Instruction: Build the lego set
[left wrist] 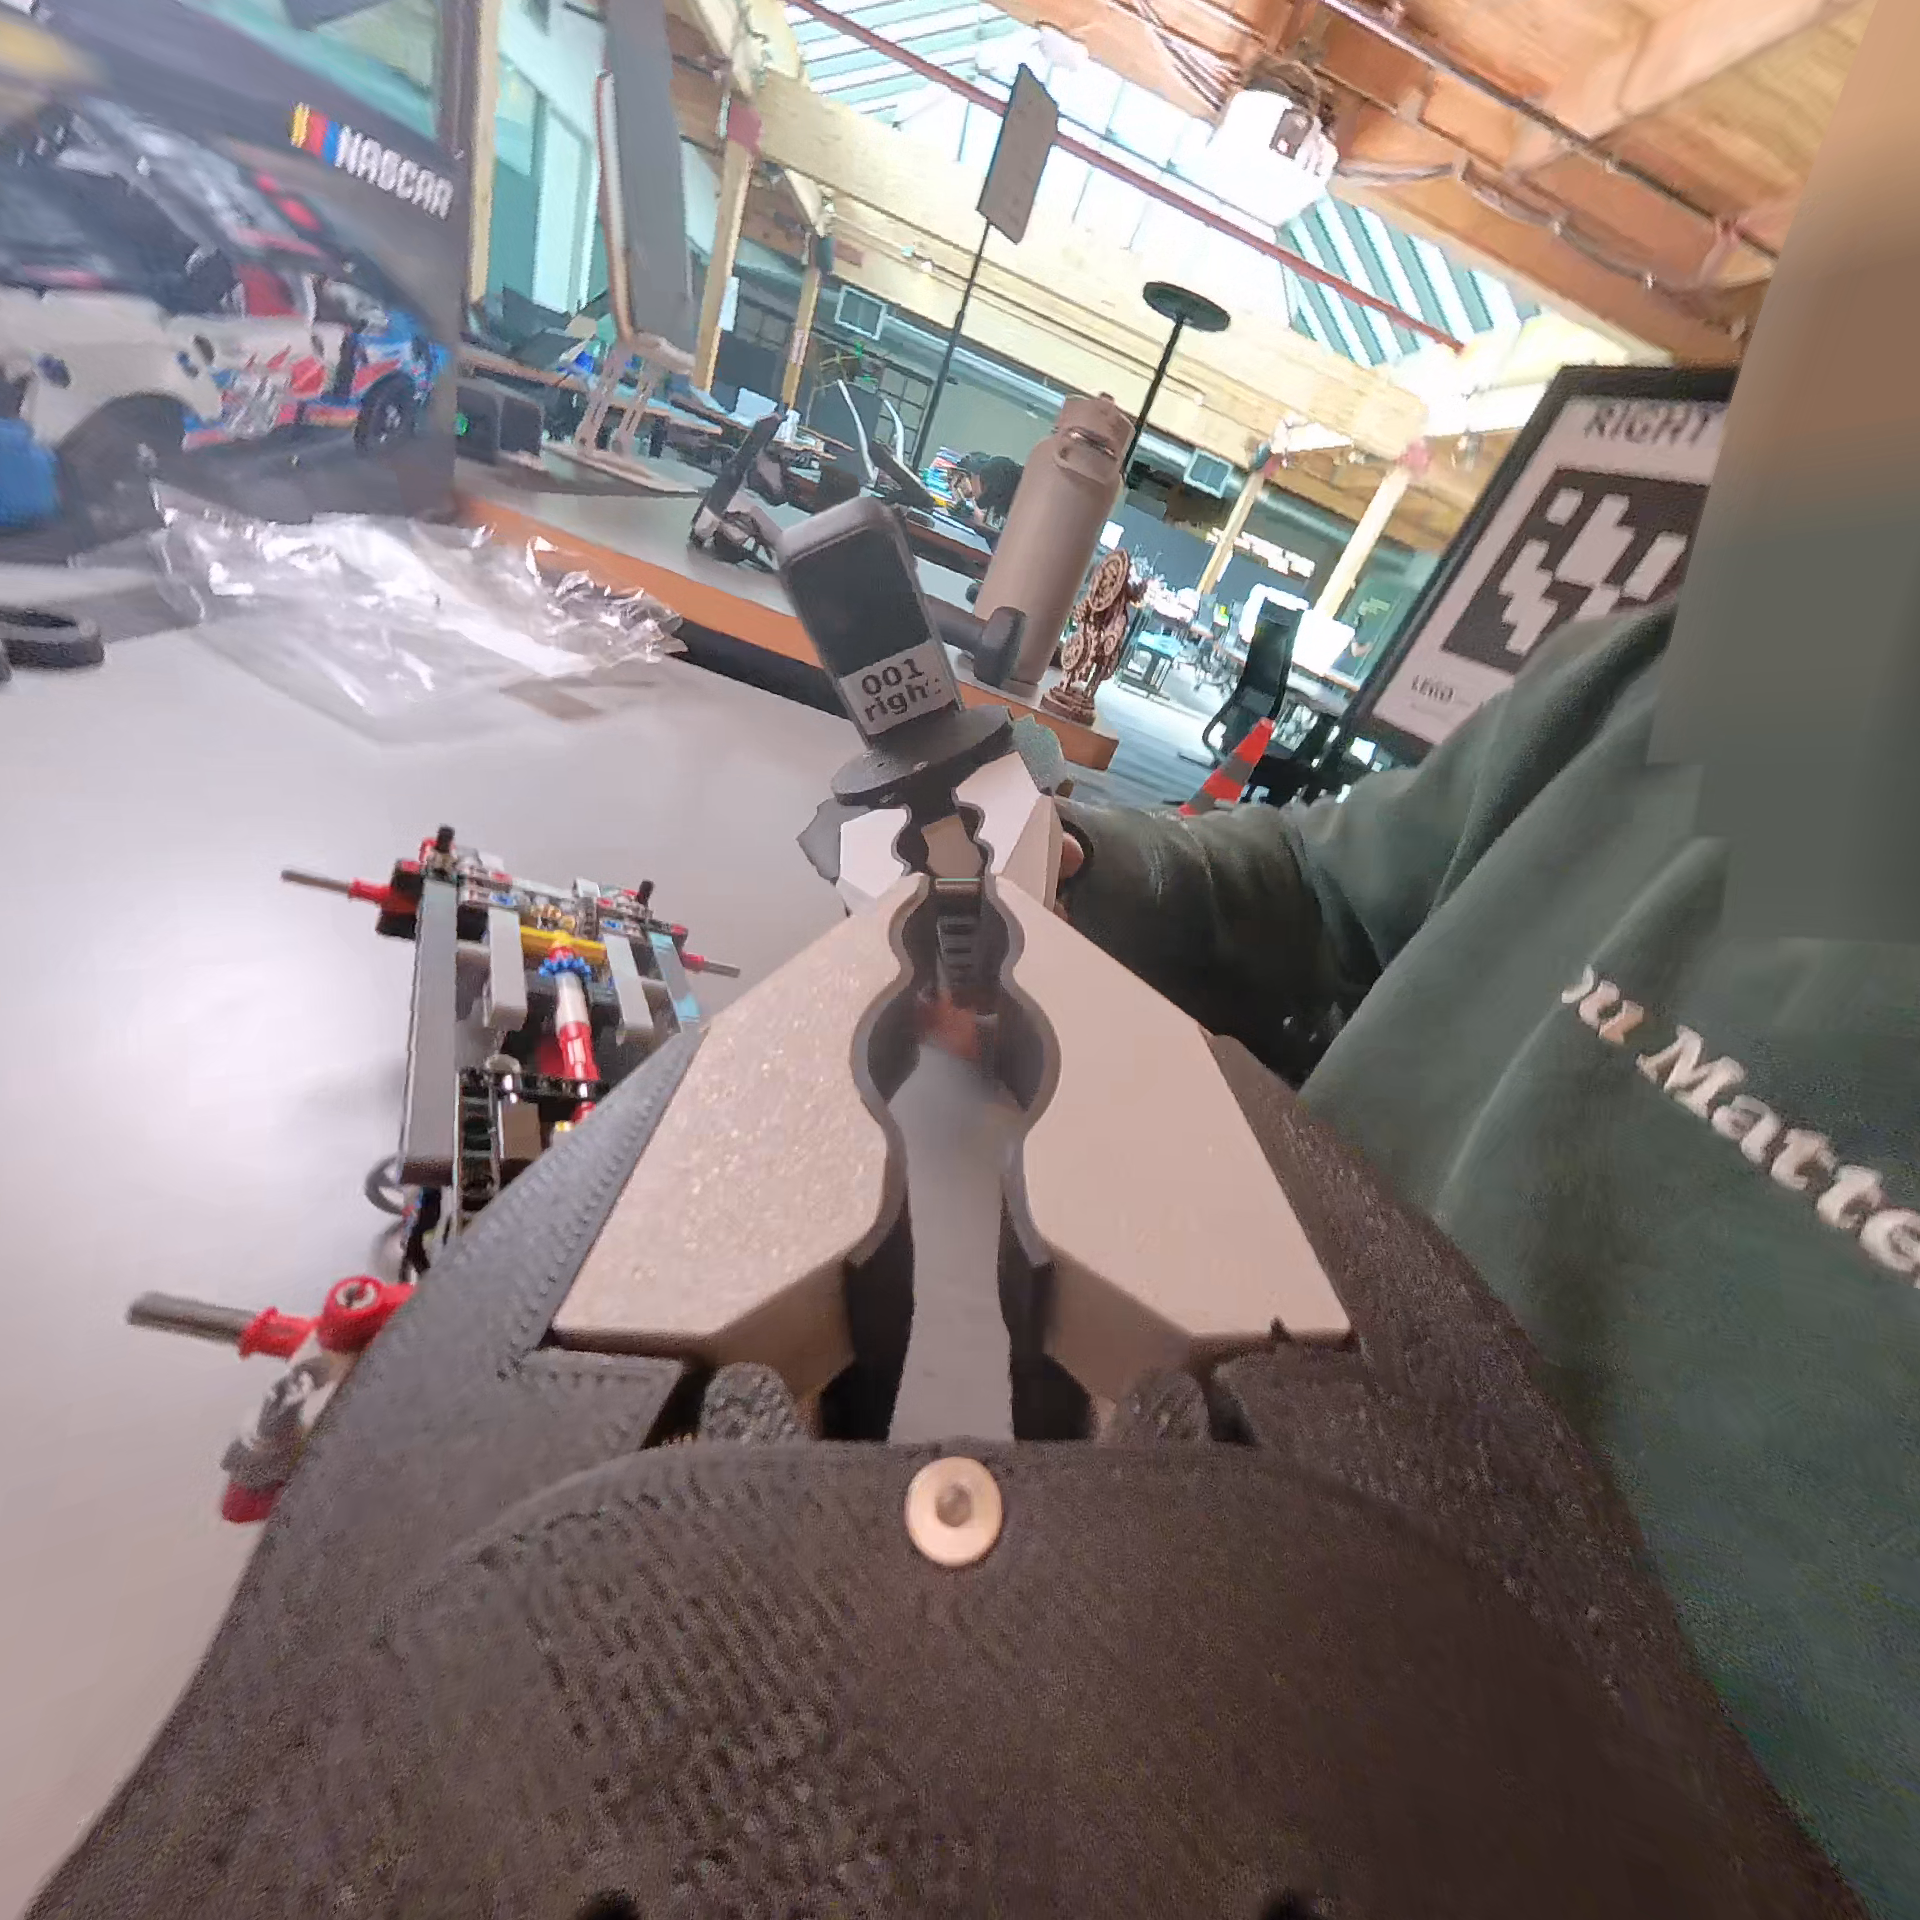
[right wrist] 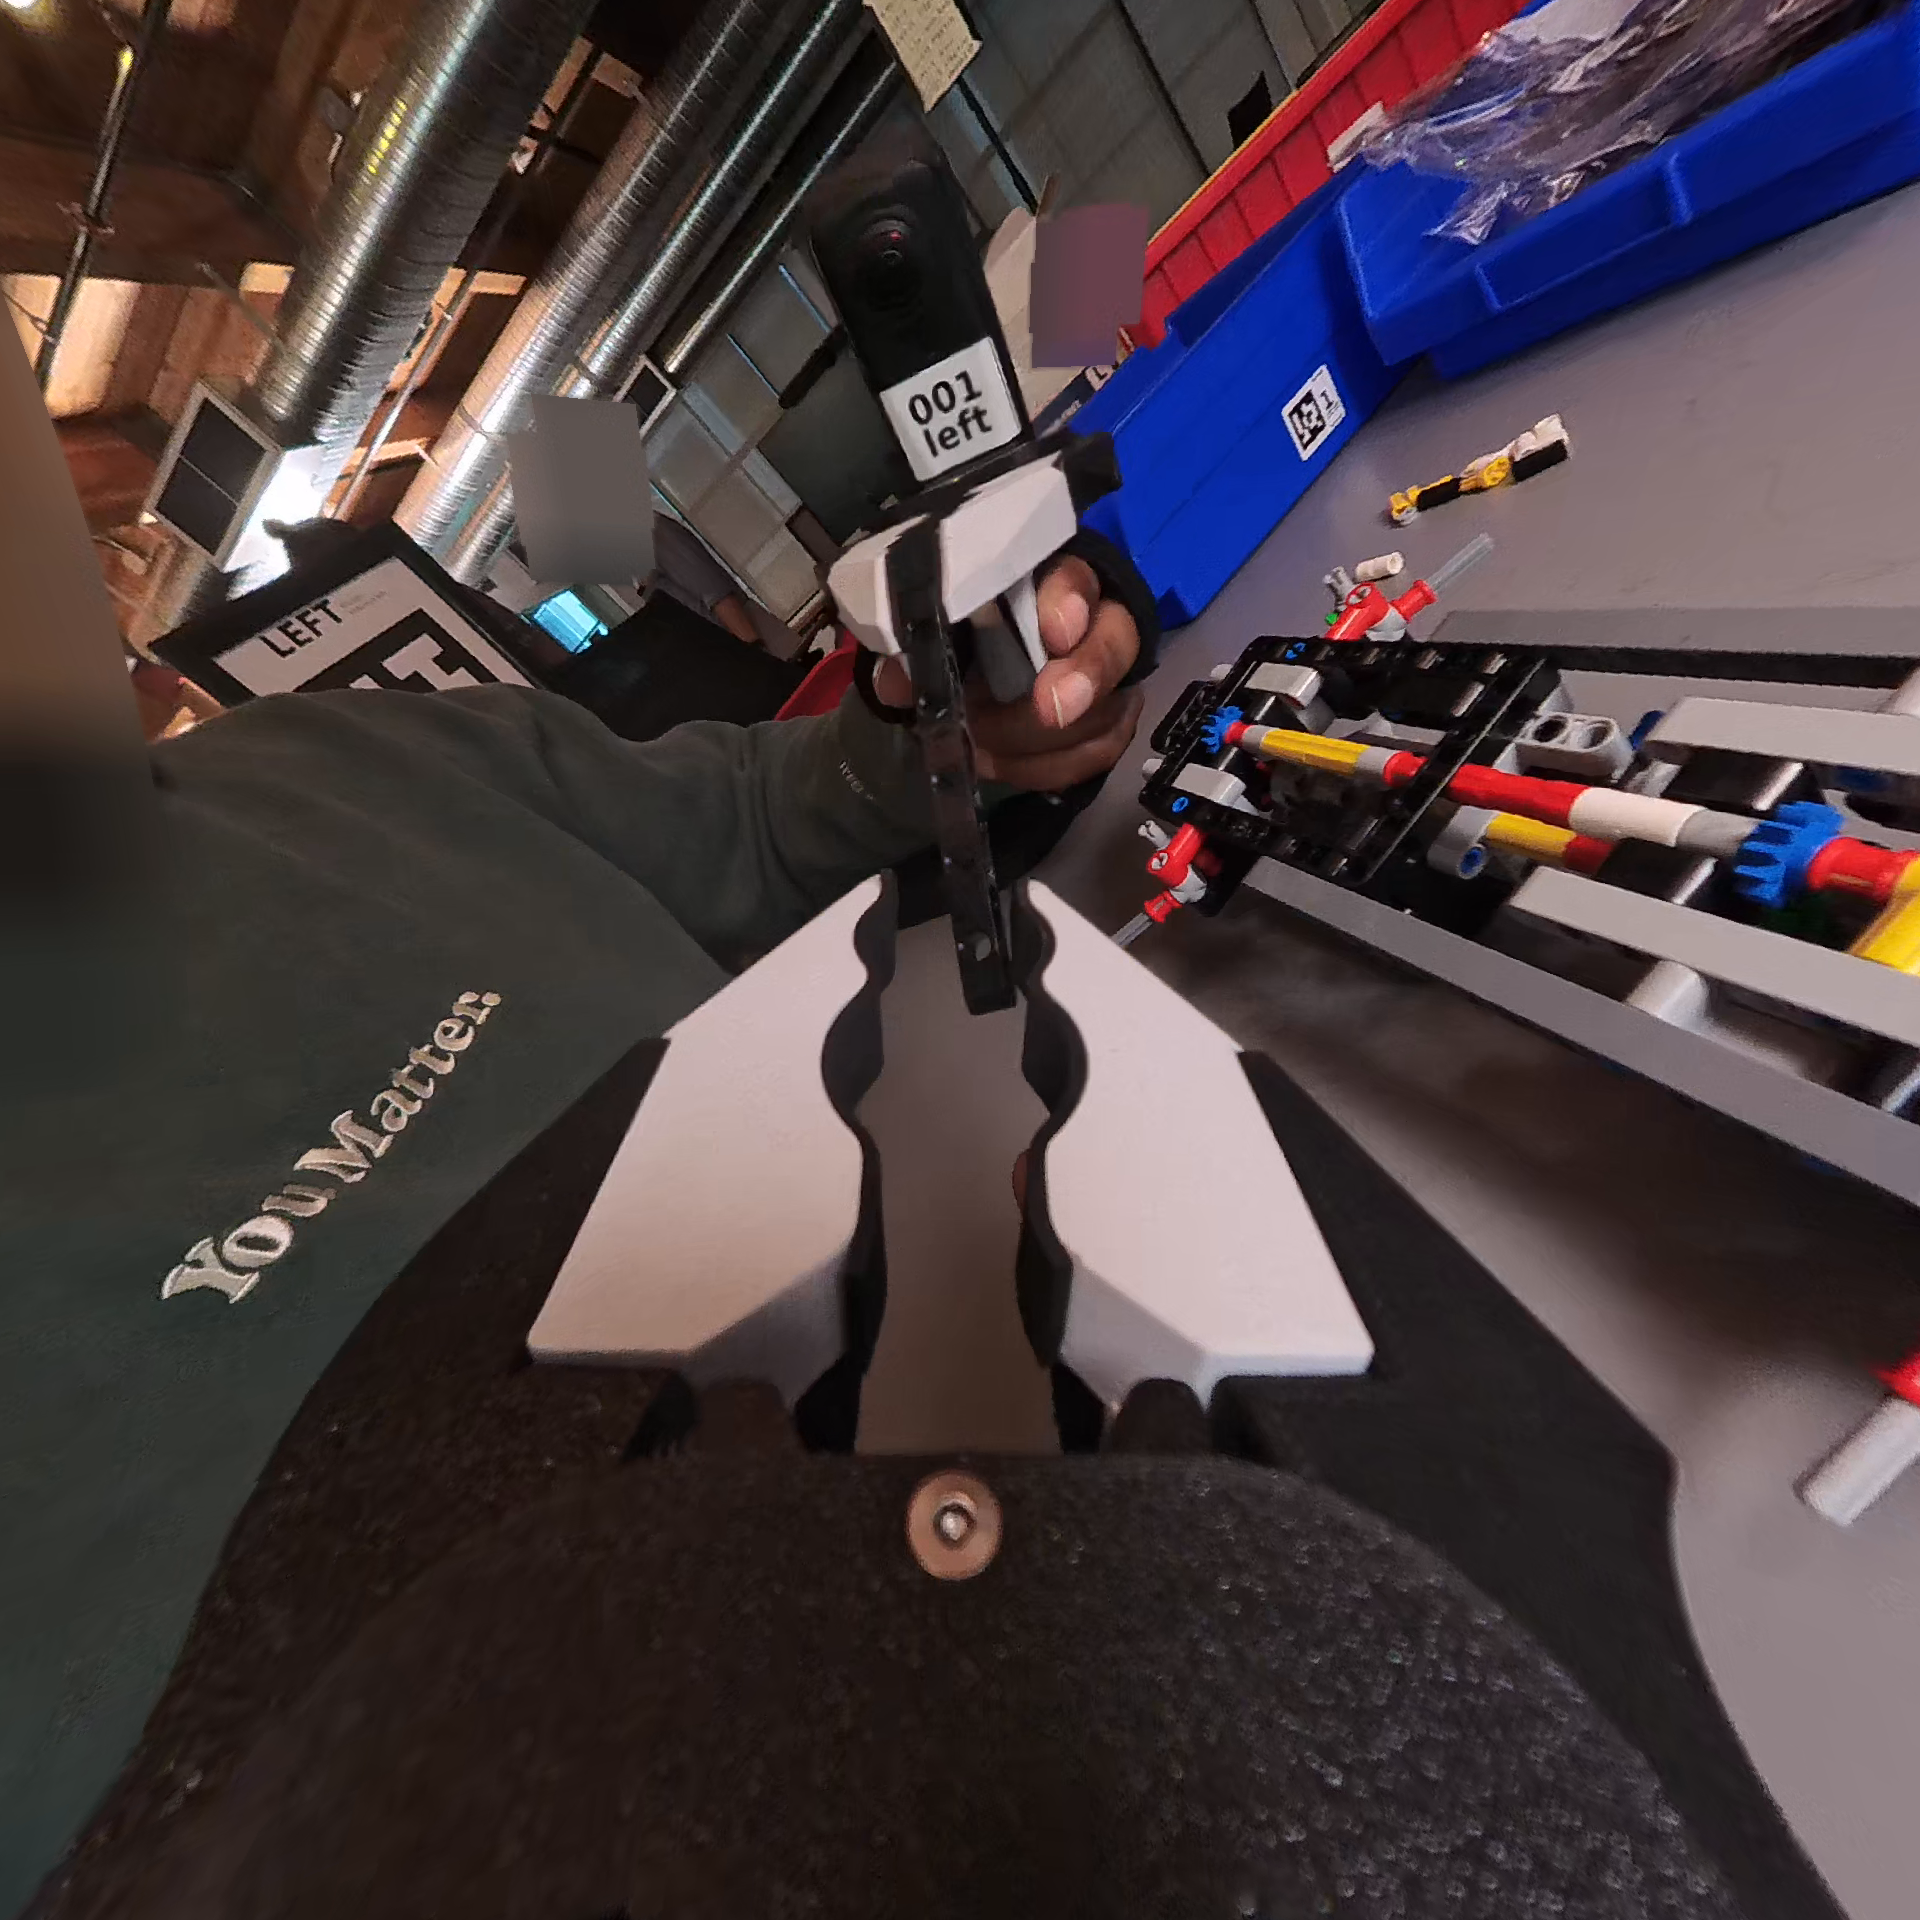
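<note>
A long black lego beam (right wrist: 961, 831) is held up in the air between the two tools, in front of the person's green sweatshirt (right wrist: 312, 987). The right tool (right wrist: 951, 914) pinches one end of the beam between its pale fingers (right wrist: 1132, 1101), and the left tool (left wrist: 951, 904) grips the other end, so the strip runs straight from one to the other. In the left wrist view the beam (left wrist: 956, 935) shows only as a short dark piece squeezed between the closed tips.

Down on the grey bench (left wrist: 208, 1039) lies the half-built lego car frame (left wrist: 520, 997), well apart from the beam: grey side rails, a black rectangular frame, a red, white and yellow shaft with blue gears, and red-tipped axles sticking out at the corners. From the right wrist view the same frame (right wrist: 1507, 821) lies just to the right of the tools.

Farther off on the bench sit a small yellow and black piece (right wrist: 1475, 478), crumpled clear plastic bags (left wrist: 416, 613) and the set's box with a race car on it (left wrist: 208, 291). Blue bins (right wrist: 1558, 239) stand along the far edge, and a grey bottle (left wrist: 1049, 551) stands on a bench beyond.
</note>
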Action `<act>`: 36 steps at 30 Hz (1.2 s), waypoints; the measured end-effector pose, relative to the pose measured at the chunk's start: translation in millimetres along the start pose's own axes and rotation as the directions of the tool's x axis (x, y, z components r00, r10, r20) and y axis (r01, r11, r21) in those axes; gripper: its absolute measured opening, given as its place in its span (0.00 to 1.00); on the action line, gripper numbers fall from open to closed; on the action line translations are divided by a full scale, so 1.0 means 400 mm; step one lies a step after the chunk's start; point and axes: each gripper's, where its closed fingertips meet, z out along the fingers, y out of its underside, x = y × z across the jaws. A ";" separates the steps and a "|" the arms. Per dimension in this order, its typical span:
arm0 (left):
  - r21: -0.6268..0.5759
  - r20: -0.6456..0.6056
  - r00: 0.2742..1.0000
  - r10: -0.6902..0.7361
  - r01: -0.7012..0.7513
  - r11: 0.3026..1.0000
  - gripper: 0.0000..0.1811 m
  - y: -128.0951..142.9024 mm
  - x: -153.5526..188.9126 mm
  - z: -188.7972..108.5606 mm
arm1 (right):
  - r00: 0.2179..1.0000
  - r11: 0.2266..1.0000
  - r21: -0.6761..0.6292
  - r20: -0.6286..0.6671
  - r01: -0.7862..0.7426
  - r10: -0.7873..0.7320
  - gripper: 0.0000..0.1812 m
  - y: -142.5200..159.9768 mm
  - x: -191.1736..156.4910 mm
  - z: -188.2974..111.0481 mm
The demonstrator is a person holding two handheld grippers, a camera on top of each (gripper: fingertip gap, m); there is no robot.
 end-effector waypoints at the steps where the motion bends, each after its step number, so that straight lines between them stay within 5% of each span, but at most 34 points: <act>1: 0.004 0.014 0.998 -0.064 0.064 0.998 0.03 0.000 -0.011 0.002 | 1.000 1.000 0.016 -0.017 -0.001 0.001 0.12 -0.007 0.008 -0.004; 6: 0.041 0.039 0.941 -0.337 0.335 0.941 0.03 0.011 -0.052 0.008 | 0.992 0.994 0.097 -0.122 0.051 -0.039 0.16 -0.053 0.042 -0.030; 15: 0.033 0.058 0.948 -0.312 0.310 0.950 0.03 0.007 -0.052 0.014 | 0.938 0.963 -0.024 -0.224 0.267 -0.266 0.11 -0.038 0.032 0.003; 19: -0.010 0.095 0.972 -0.214 0.216 0.976 0.04 0.009 -0.045 0.019 | 0.897 0.934 -0.087 -0.263 0.346 -0.357 0.03 -0.029 0.031 0.010; 22: -0.090 0.195 0.981 0.004 0.014 0.996 0.12 -0.007 -0.056 0.011 | 0.877 0.926 -0.088 -0.299 0.368 -0.377 0.03 -0.055 0.030 -0.021; 25: -0.204 0.319 0.922 0.221 -0.161 0.966 0.17 -0.055 -0.112 -0.025 | 0.748 0.919 -0.099 -0.551 0.382 -0.371 0.03 -0.134 0.105 -0.136; 28: -0.409 0.387 0.875 0.291 -0.120 0.904 0.20 -0.040 -0.217 -0.067 | 0.604 0.948 -0.108 -0.747 0.300 -0.276 0.02 -0.179 0.194 -0.274; 31: -0.560 0.363 0.913 0.186 0.054 0.826 0.23 0.025 -0.297 -0.071 | 0.567 0.975 -0.107 -0.799 0.193 -0.200 0.03 -0.172 0.251 -0.320; 36: -0.612 0.259 0.955 -0.147 0.280 0.740 0.19 0.098 -0.293 -0.008 | 0.538 0.970 -0.199 -0.807 0.141 -0.243 0.03 -0.126 0.292 -0.288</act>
